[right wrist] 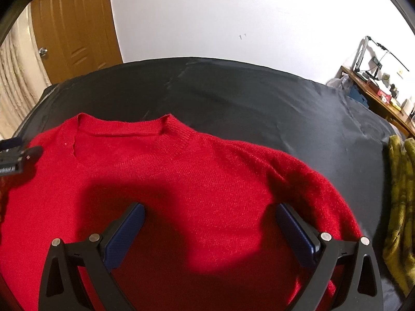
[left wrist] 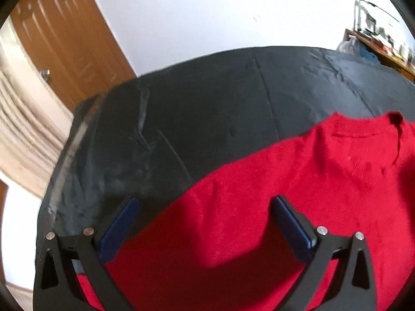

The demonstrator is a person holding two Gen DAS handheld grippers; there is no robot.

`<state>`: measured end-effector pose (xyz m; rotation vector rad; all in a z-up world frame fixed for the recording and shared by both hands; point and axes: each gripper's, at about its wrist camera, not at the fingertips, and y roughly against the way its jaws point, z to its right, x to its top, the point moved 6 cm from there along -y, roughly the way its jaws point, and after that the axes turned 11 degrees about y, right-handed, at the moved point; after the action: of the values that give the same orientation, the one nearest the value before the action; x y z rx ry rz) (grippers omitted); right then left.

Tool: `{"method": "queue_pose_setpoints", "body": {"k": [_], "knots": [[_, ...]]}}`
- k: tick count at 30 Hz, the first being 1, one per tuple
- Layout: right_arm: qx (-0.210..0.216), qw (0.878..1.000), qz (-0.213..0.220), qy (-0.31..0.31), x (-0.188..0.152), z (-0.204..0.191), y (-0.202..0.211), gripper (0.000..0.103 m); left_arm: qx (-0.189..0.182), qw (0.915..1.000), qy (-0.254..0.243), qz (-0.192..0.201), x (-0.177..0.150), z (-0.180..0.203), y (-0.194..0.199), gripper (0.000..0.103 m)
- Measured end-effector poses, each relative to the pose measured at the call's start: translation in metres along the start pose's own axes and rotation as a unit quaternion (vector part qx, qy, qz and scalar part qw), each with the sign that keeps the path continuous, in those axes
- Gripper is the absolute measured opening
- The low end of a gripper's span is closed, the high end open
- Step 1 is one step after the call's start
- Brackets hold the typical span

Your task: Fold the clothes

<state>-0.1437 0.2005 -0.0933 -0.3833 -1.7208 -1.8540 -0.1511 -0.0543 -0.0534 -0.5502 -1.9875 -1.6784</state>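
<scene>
A red knitted sweater (right wrist: pixel 181 171) lies flat on a black-covered table (right wrist: pixel 246 96), its neckline (right wrist: pixel 122 127) toward the far side. My right gripper (right wrist: pixel 210 212) hovers open over the sweater's middle, near its right shoulder, nothing between the blue pads (right wrist: pixel 124 233). My left gripper (left wrist: pixel 205 207) is open above the sweater's (left wrist: pixel 285 186) left edge, one blue pad (left wrist: pixel 119 230) over the black cover (left wrist: pixel 181 119), the other over red knit. The left gripper's body (right wrist: pixel 15 158) shows at the left edge of the right wrist view.
A yellow-green patterned garment (right wrist: pixel 399 202) lies at the table's right side. A wooden door (right wrist: pixel 75 23) and a curtain (right wrist: pixel 15 77) stand behind on the left. A cluttered wooden desk (right wrist: pixel 376 96) is at the far right, against a white wall.
</scene>
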Motion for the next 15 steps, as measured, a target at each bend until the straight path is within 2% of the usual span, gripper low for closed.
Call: {"method": "queue_pose_setpoints", "body": {"k": [8, 13, 15], "knots": [[0.005, 1.000, -0.001, 0.008, 0.016, 0.009, -0.012, 0.103, -0.002, 0.9985, 0.053, 0.012, 0.006, -0.012, -0.009, 0.103], [0.009, 1.000, -0.001, 0.010, 0.015, 0.009, -0.011, 0.103, -0.002, 0.9985, 0.055, 0.002, 0.006, -0.017, -0.013, 0.103], [0.014, 1.000, -0.004, 0.015, 0.013, 0.010, -0.009, 0.103, -0.014, 0.9982, 0.058, -0.005, 0.004, -0.022, -0.005, 0.103]]}}
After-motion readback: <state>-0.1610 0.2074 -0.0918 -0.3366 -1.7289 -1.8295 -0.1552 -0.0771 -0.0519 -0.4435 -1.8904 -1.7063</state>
